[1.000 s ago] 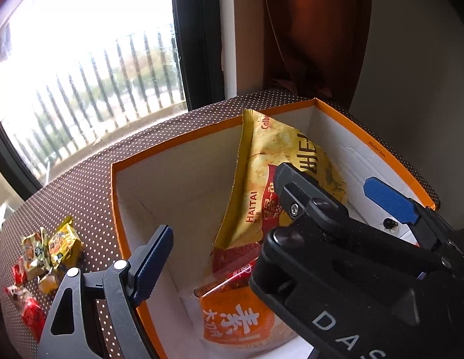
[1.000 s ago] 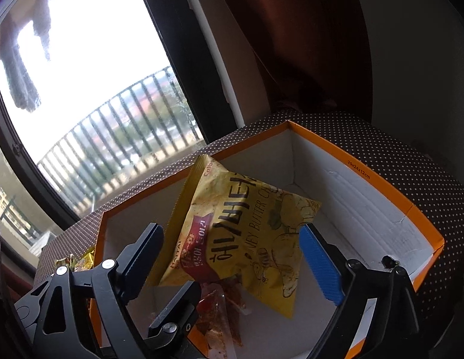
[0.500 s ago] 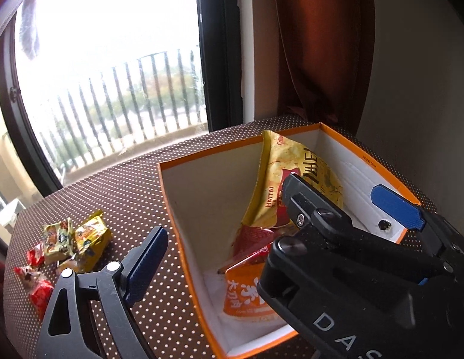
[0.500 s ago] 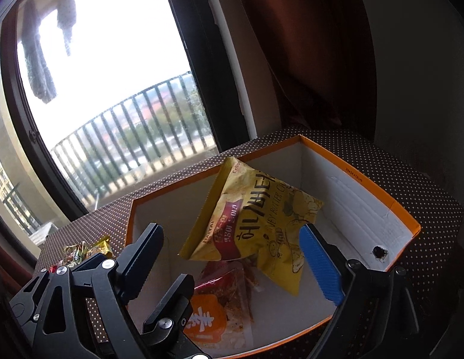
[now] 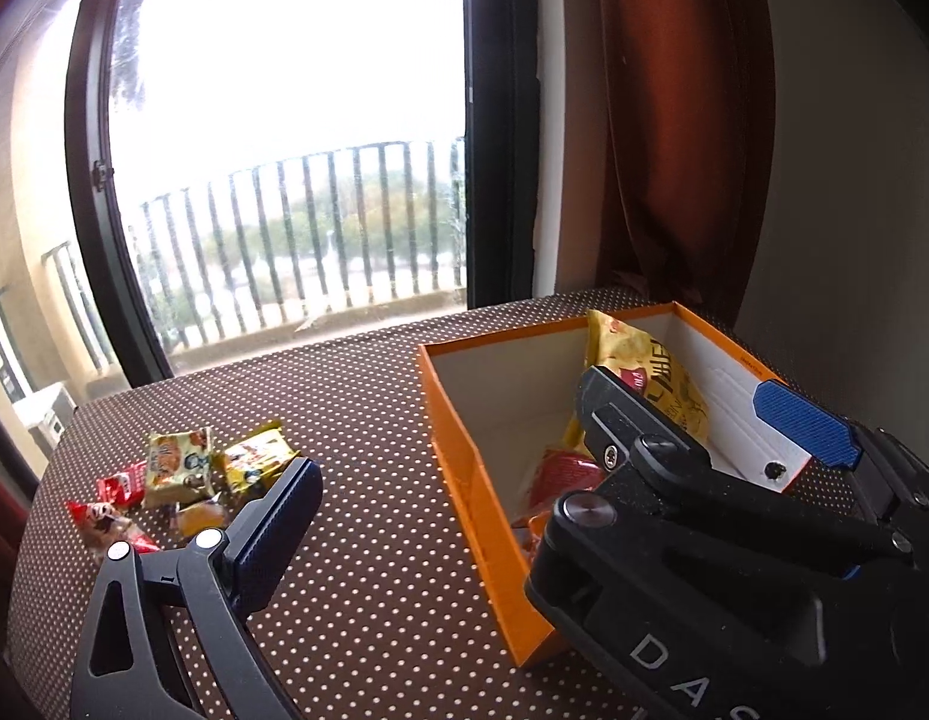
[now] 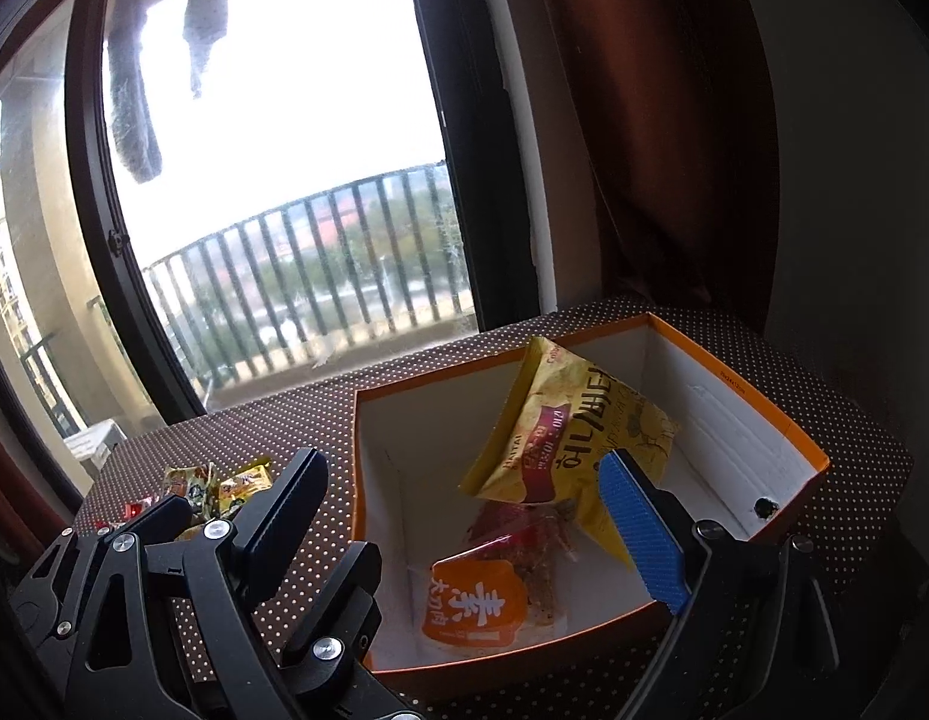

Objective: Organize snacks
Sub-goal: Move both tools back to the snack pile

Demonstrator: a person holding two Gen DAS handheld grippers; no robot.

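Note:
An orange box stands on the dotted brown table. In it a yellow chip bag leans against the far wall, over a red packet and an orange packet. A pile of small snack packets lies on the table left of the box. My left gripper is open and empty, above the box's left wall. My right gripper is open and empty, above the box's near part. Its black body hides part of the box in the left wrist view.
A large window with a balcony railing is behind the table. A dark red curtain hangs at the back right, next to a wall. The table has a rounded left edge near the snack pile.
Both grippers have pulled back and up from inside the box. The whole box and the snack pile on the left have come into view. Both stay open and empty.

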